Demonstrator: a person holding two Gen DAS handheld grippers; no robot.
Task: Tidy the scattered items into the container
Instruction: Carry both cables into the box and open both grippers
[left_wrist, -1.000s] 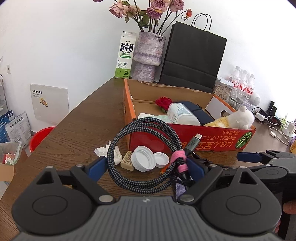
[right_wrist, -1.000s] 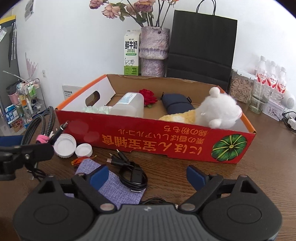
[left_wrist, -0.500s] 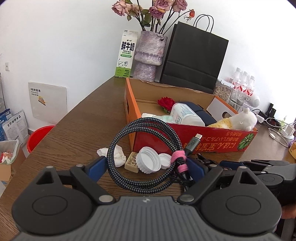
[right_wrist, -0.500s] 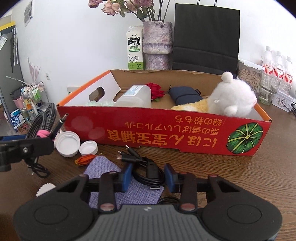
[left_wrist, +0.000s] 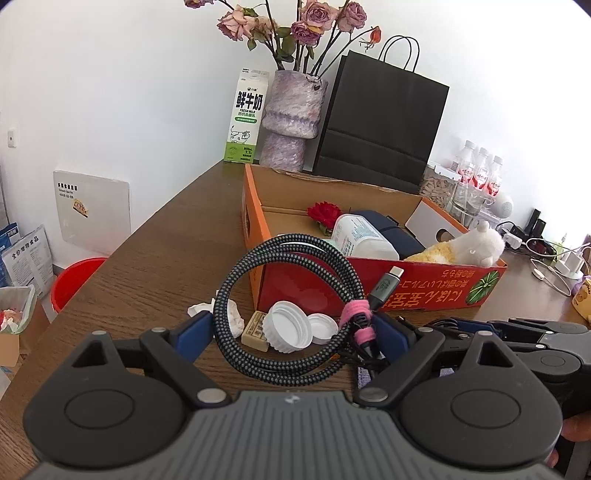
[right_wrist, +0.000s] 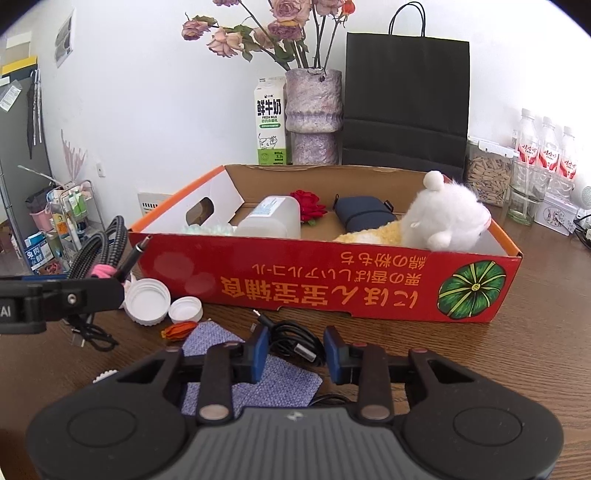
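Cable, braided, one coil (left_wrist: 291, 306) spanning the wide-set left gripper (left_wrist: 291, 332) for carrying to the red box (right_wrist: 332, 288) beyond; one black cable (right_wrist: 295, 338) between the just-closing right gripper (right_wrist: 295, 349), pads apparently touching; two white caps (right_wrist: 147, 301) left of it.

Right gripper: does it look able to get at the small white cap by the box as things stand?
Probably not directly: the right gripper has just been closing around the black cable, and the small white cap lies off to its left.
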